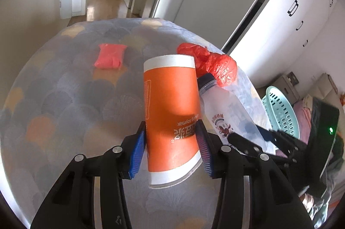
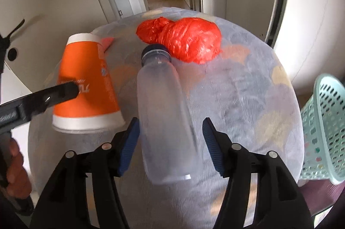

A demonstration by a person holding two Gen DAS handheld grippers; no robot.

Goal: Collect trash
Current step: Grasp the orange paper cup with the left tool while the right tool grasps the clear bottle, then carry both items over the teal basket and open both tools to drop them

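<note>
Left tongs (image 1: 172, 140) hide part of the orange cup's (image 1: 172, 104) print.

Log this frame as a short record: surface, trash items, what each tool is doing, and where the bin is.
surface: round table with patterned cover
left tool: shut on orange cup, cup upside down
right tool: open, jaws either side of the lying bottle, right pad clear of it
other trash: red bag by the bottle's cap; pink packet farther back
bin: teal basket beside the table, on the right
</note>
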